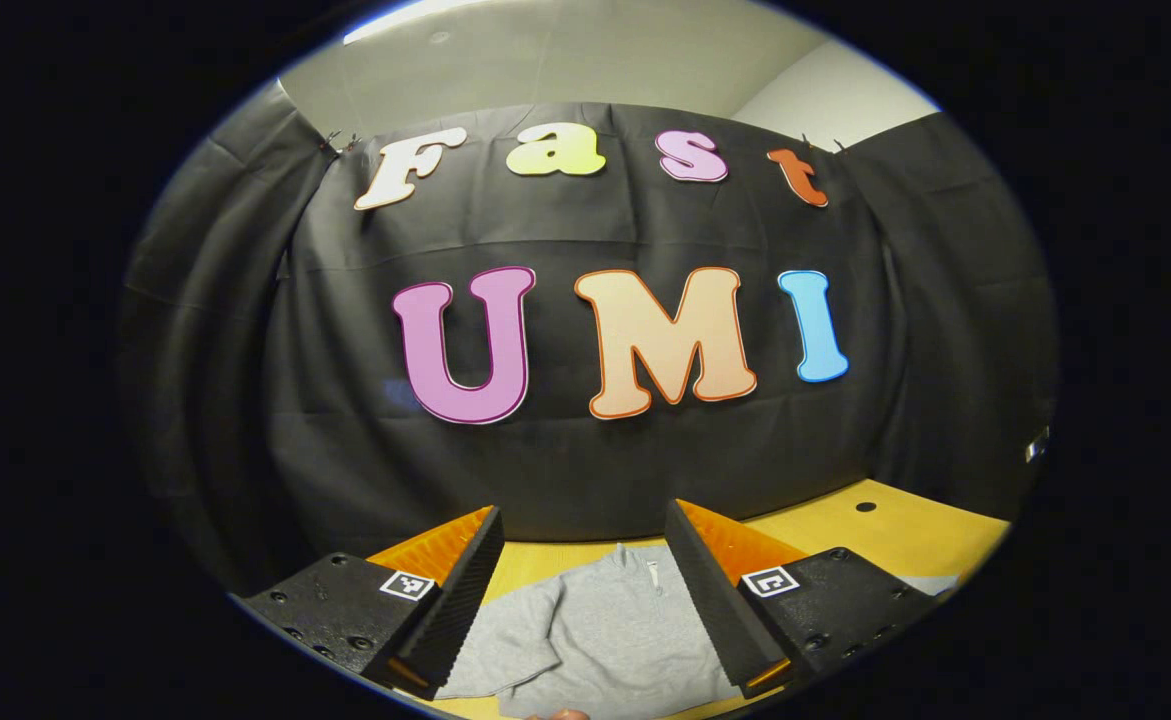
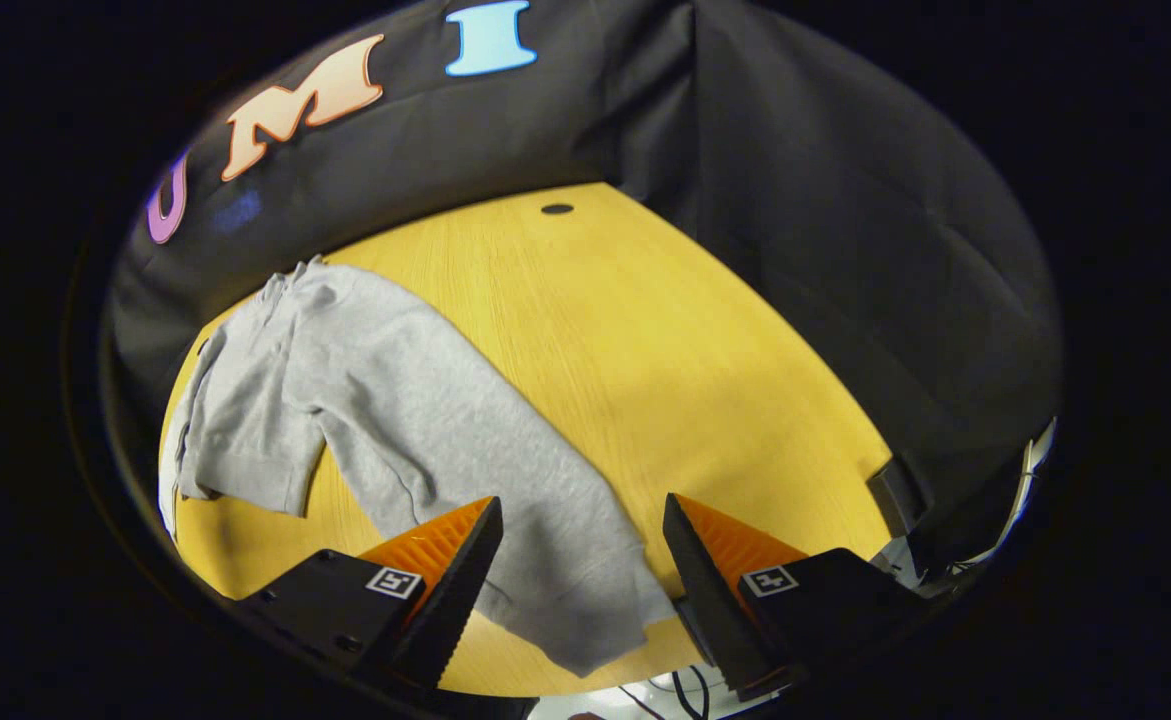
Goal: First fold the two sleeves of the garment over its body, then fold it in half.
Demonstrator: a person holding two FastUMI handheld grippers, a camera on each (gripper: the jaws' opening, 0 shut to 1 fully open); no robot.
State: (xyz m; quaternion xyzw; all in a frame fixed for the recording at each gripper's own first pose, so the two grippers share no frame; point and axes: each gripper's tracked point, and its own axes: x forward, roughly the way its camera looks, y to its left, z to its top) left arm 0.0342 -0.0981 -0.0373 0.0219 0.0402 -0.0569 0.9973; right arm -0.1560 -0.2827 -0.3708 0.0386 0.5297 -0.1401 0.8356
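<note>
Fingers of the left gripper [image 1: 581,590] stand wide apart, holding nothing, above the grey garment [image 1: 605,630] lying on the yellow table [image 1: 885,530]; the right gripper [image 2: 581,590] is likewise spread wide and empty, its near sleeve [image 2: 545,540] stretching between the fingers; farther off, the garment's body [image 2: 275,390] lies toward the black cloth wall [image 2: 845,250].

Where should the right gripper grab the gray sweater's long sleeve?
Probably at the cuff end of the sleeve, coming straight down from above. It lies flat on the wooden table, between the open jaws of the right gripper, so its loose end lifts easiest.
</note>
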